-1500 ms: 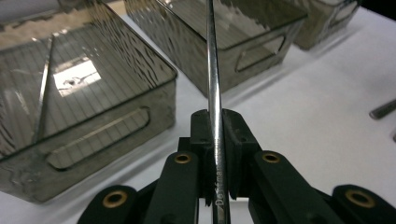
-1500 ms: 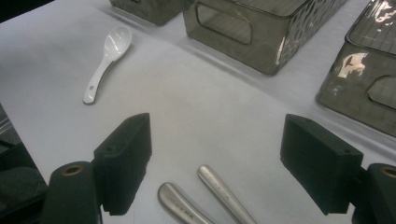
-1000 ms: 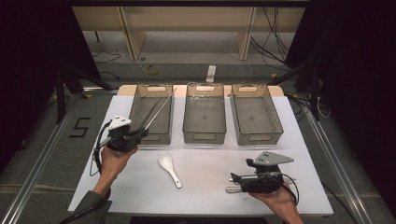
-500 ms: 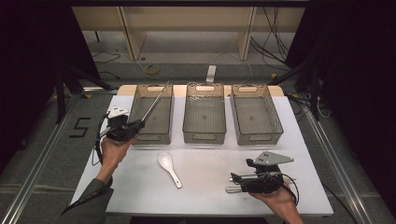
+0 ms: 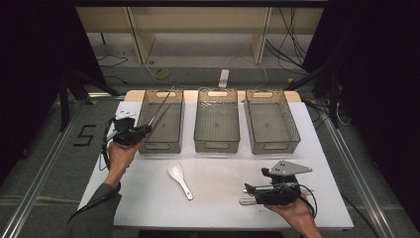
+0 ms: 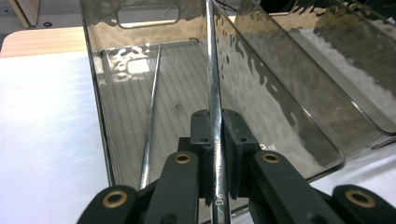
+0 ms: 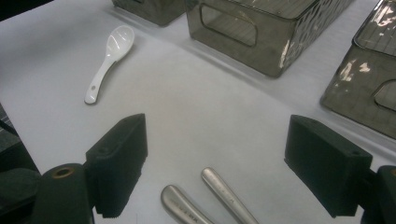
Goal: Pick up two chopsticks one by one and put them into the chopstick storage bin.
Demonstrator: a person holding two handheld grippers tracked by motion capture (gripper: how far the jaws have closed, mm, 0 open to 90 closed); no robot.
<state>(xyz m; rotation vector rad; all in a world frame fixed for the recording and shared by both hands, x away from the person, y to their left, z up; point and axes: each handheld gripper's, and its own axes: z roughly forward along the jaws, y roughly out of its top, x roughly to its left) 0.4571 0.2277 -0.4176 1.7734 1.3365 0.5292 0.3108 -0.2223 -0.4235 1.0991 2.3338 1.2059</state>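
White surface (image 5: 148, 198), three clear bins along its far edge. Item one: our left tool (image 6: 215, 140), clamped narrow on a steel chopstick (image 6: 212, 84), angled over the left bin (image 5: 161, 121) so the stick can drop beside its mate (image 6: 152, 107) already lying inside. Item two: our right tool (image 7: 217, 163), jaws wide, resting low over two metal handles (image 7: 219, 191), we judge ready to grip. Item three: white spoon (image 5: 179, 179), loose mid-surface, unsorted.
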